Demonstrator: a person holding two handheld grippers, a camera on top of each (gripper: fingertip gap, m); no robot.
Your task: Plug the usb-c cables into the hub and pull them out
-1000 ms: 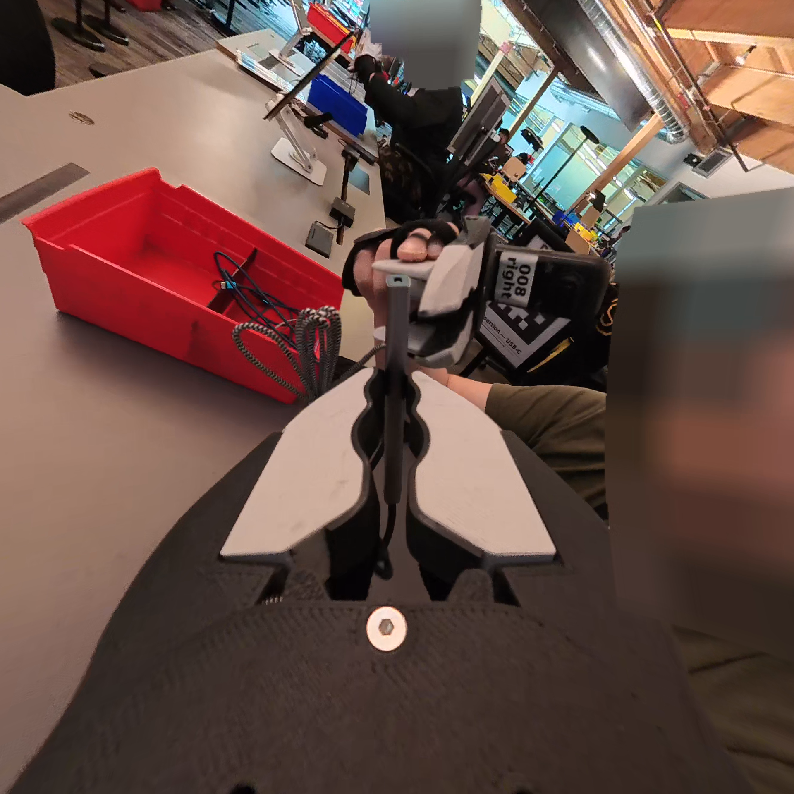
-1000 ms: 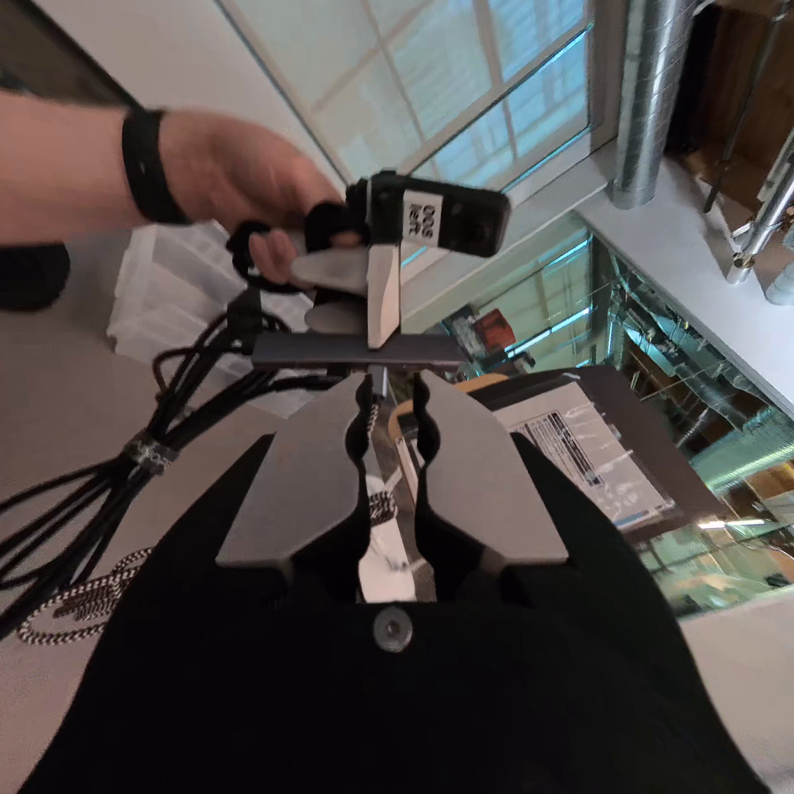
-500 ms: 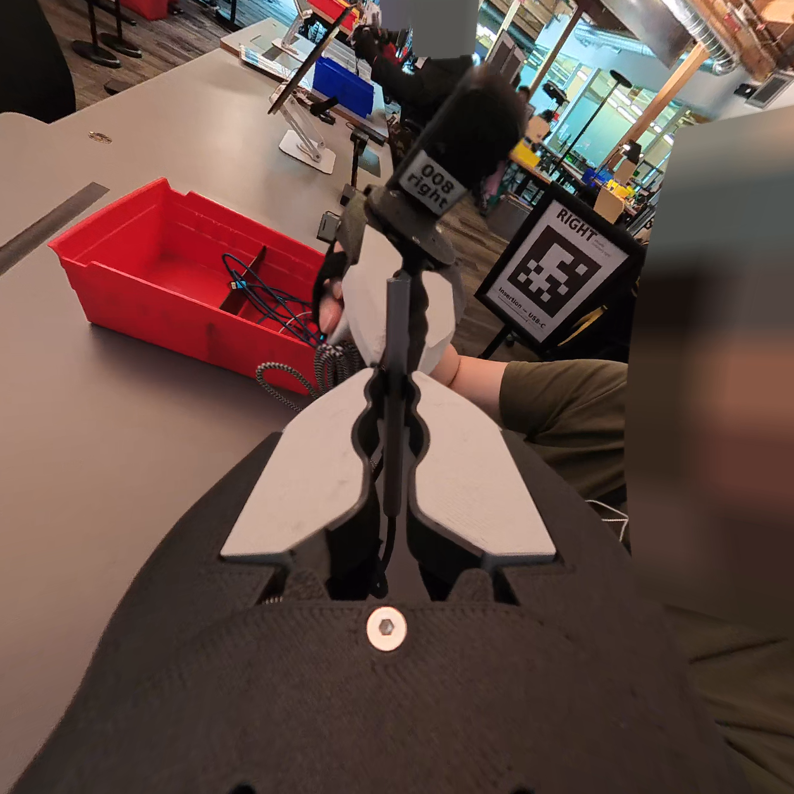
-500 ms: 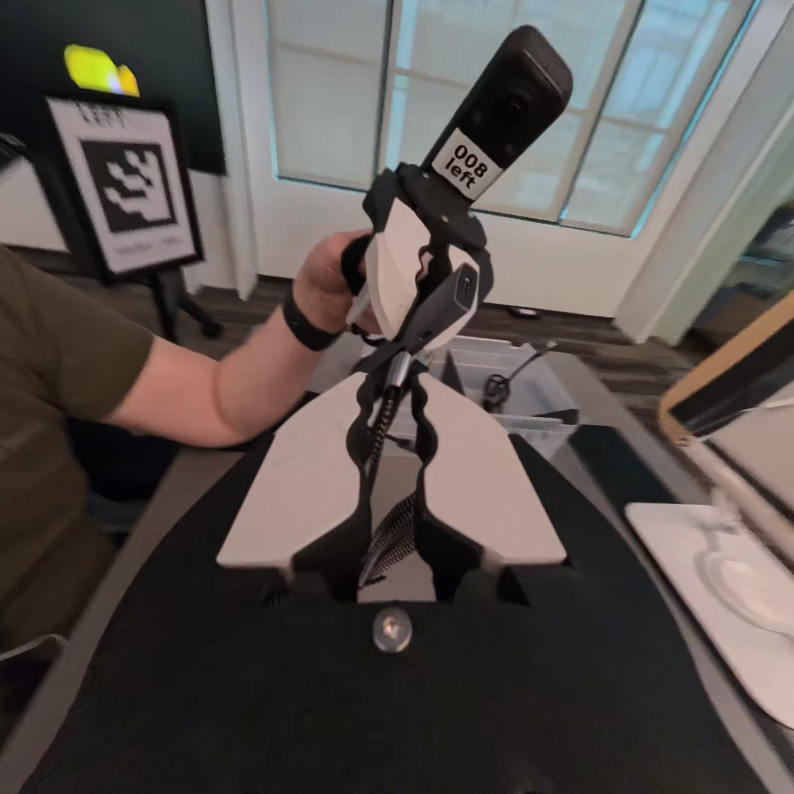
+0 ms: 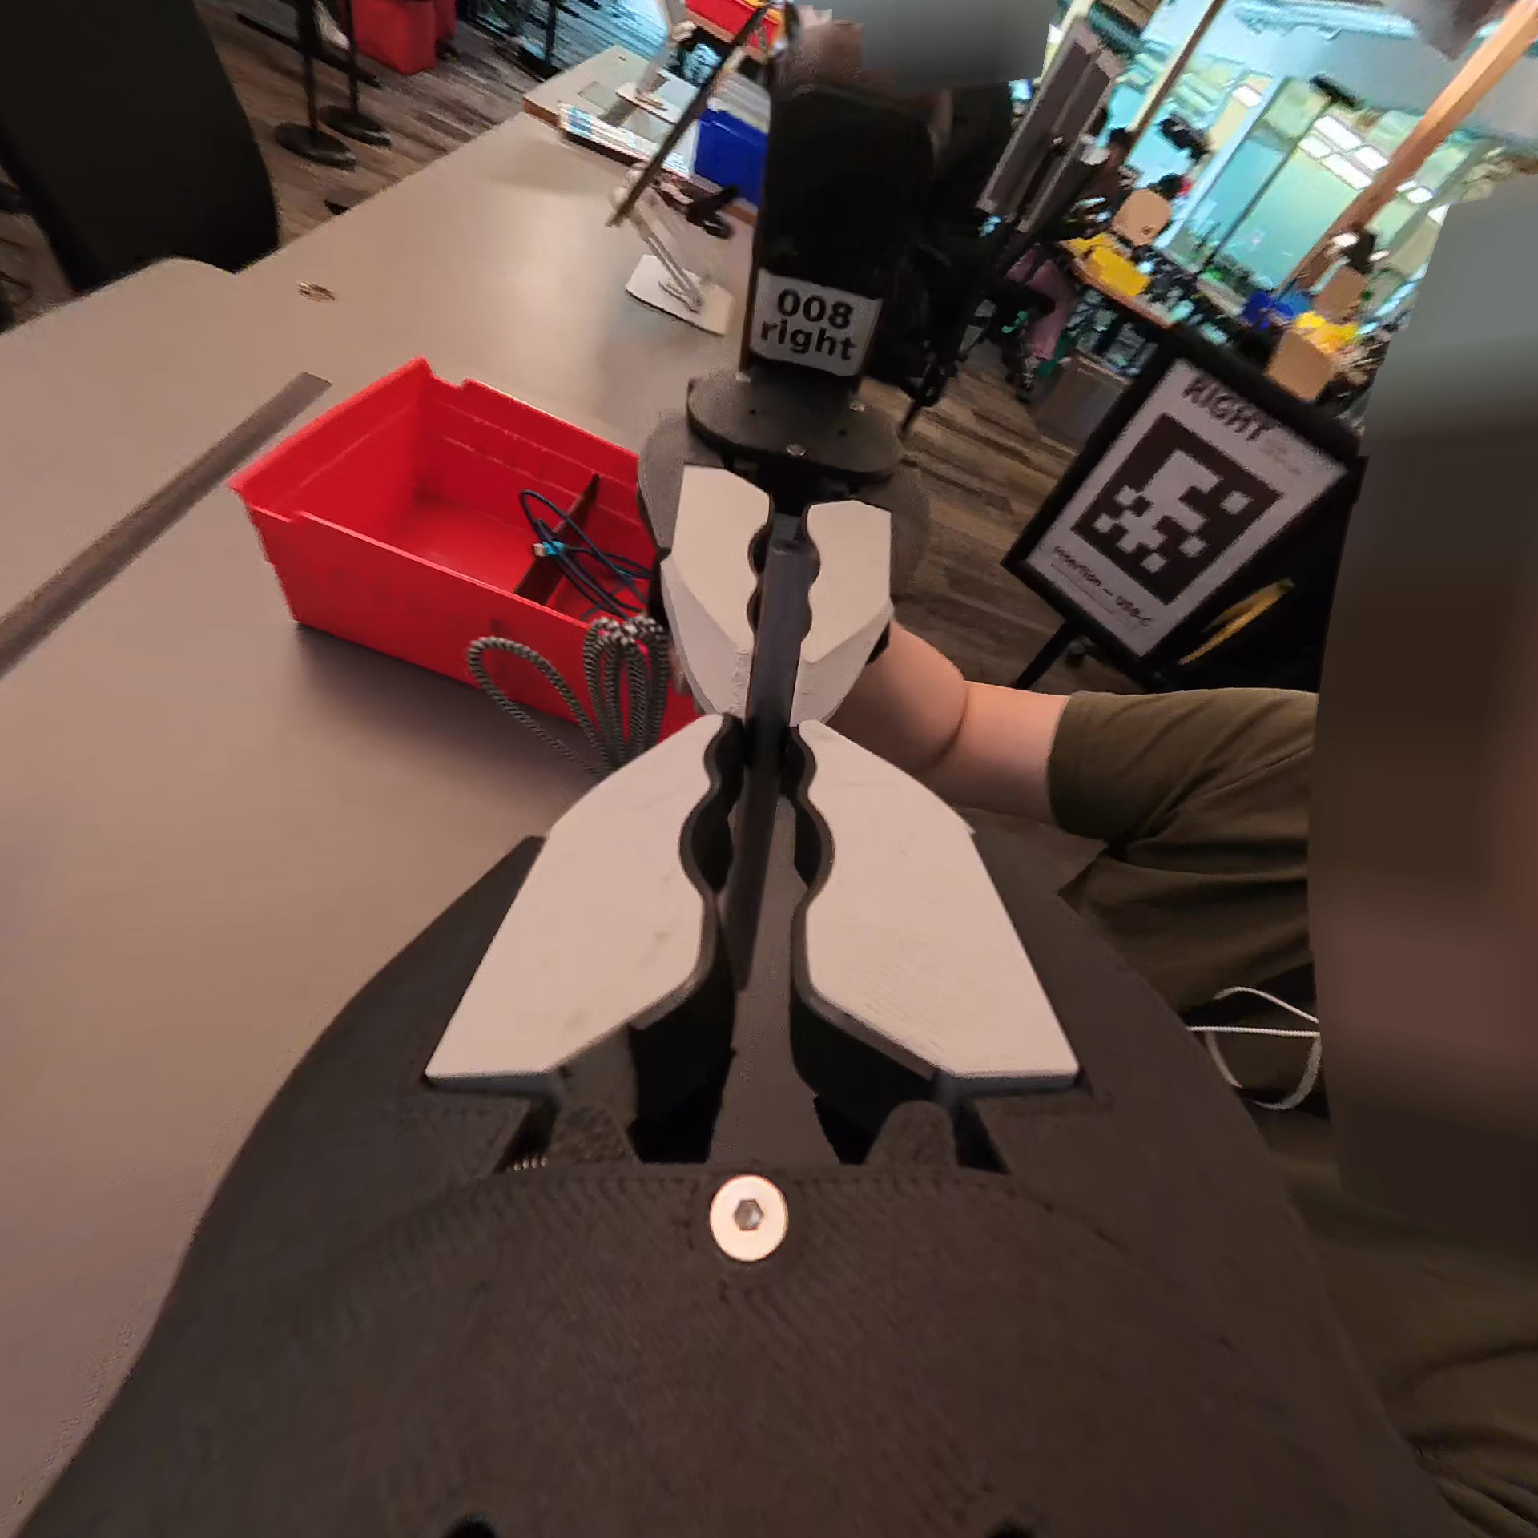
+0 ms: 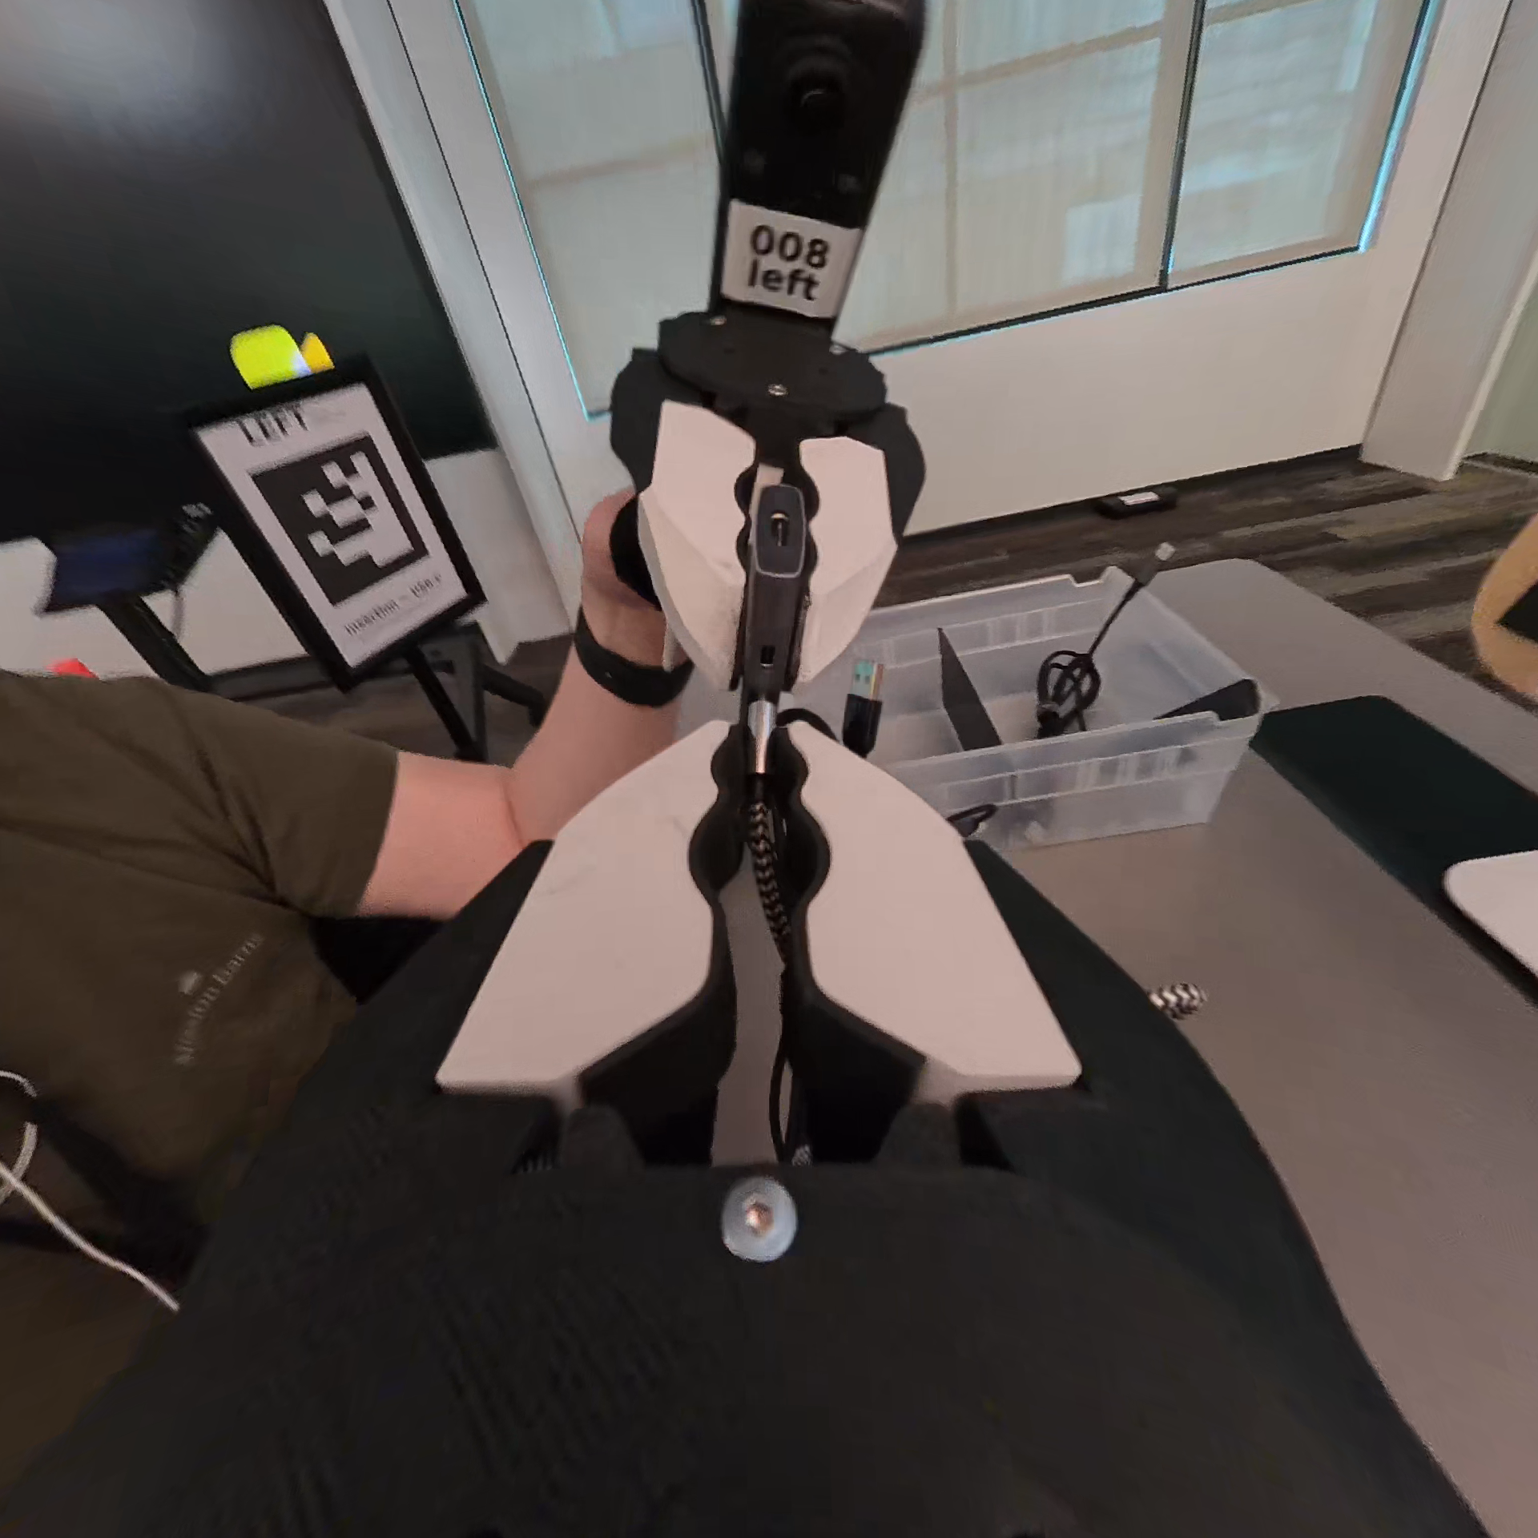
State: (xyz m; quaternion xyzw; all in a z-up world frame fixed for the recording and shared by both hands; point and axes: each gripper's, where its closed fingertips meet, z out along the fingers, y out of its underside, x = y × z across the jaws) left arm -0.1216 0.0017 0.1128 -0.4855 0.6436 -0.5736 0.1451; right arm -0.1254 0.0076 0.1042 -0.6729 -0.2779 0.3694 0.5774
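Observation:
My left gripper (image 5: 753, 732) is shut on the dark grey hub (image 5: 761, 832), seen edge-on and pointing away from me. My right gripper (image 6: 757, 732) is shut on a black-and-white braided usb-c cable (image 6: 770, 865) just behind its silver plug (image 6: 759, 720). The two grippers face each other, tips almost touching. In the right wrist view the hub (image 6: 774, 582) stands upright in the left gripper (image 6: 770, 674), and the plug's tip meets the hub's near edge. How deep it sits is hidden. The right gripper (image 5: 770, 699) also shows in the left wrist view.
A red bin (image 5: 399, 516) with a blue cable (image 5: 574, 558) stands on the grey table (image 5: 208, 832), with loops of braided cable (image 5: 599, 674) by it. A clear bin (image 6: 1165, 749) holds black cables (image 6: 1065, 682). A dark mat (image 6: 1415, 799) lies right. Marker signs (image 5: 1165, 516) stand beyond the table. Less than 4 cm separates the two grippers' tips.
Both grippers have swung upright to face each other head-on. The hub, tilted half a second ago, now lines up with the cable plug, and the fingertips have closed in.

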